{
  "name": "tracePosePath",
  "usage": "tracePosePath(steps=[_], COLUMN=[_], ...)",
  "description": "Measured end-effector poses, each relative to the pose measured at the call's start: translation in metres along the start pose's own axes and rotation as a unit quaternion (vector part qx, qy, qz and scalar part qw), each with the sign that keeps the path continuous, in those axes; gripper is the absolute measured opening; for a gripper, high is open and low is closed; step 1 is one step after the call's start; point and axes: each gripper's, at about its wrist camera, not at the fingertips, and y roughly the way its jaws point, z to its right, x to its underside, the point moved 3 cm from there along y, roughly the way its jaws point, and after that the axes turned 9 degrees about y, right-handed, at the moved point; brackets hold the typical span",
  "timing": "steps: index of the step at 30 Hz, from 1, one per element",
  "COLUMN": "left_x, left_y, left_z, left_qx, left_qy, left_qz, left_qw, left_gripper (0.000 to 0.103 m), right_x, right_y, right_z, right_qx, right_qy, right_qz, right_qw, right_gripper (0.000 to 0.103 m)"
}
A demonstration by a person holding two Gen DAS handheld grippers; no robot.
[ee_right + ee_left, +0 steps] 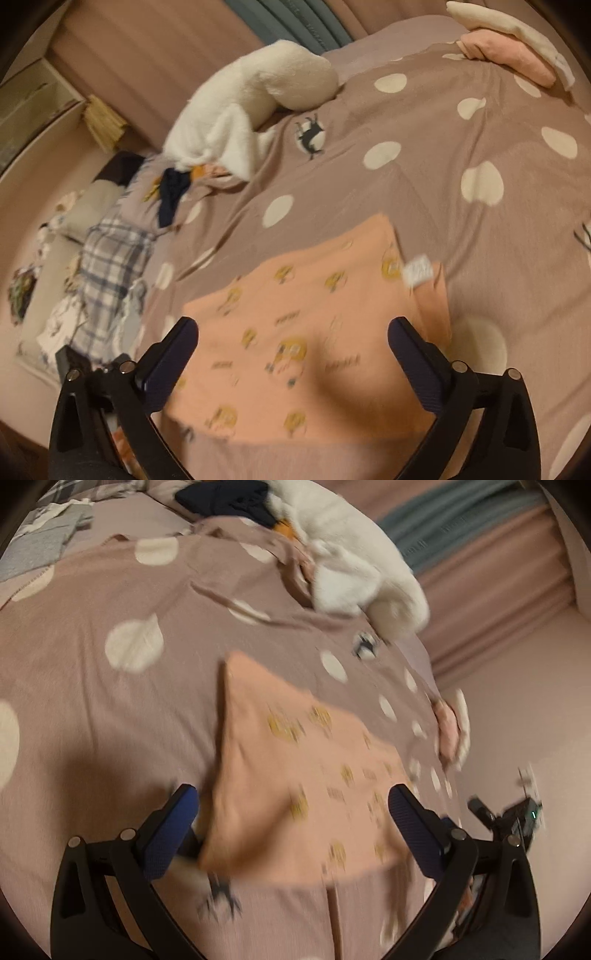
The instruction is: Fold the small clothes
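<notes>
On the bedspread (110, 709), the peach garment (295, 775) lies beneath both grippers' wide-apart jaws.

I see soft matt cloth in the peach garment (314, 332), printed with yellow figures, on a matt woven bedcover (424, 192) with pale dots. At my ten o'clock lies a fluffy white plush toy (258, 96). My left gripper (293, 812) and right gripper (293, 336) look like matt black plastic with textured, possibly rubber, pads and shiny metal pins.
</notes>
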Motion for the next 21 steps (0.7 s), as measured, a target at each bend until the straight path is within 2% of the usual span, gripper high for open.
tracePosePath(steps=[2,5,8,10,14,18,21], left_x=[0.022,0.050,0.065,0.070,0.073,0.063,0.055], left_y=[-0.005,-0.006,0.004,0.013,0.030,0.038,0.047], left_z=[0.005,0.006,0.005,0.001,-0.007,-0.009,-0.012], left_qx=[0.036,0.085,0.120,0.119,0.119,0.119,0.120], left_qy=[-0.004,-0.035,-0.054,-0.066,-0.087,-0.082,-0.077], left_qz=[-0.012,-0.025,-0.043,-0.052,-0.060,-0.061,-0.062], left_qw=[0.9993,0.9955,0.9904,0.9894,0.9873,0.9877,0.9879], left_gripper=[0.103,0.103,0.103,0.103,0.103,0.103,0.103], right_x=[0.016,0.037,0.059,0.072,0.082,0.082,0.079], right_y=[-0.008,-0.011,-0.007,0.000,0.006,0.022,0.029], right_z=[0.004,0.016,0.030,0.040,0.052,0.063,0.062], right_qx=[-0.010,-0.023,-0.033,-0.033,-0.018,-0.039,-0.052], right_qy=[0.006,0.030,0.060,0.070,0.085,0.123,0.116], right_qz=[-0.002,-0.011,-0.042,-0.070,-0.074,-0.085,-0.080], right_qw=[1.000,0.999,0.997,0.995,0.994,0.988,0.989], right_gripper=[0.102,0.102,0.102,0.102,0.102,0.102,0.102])
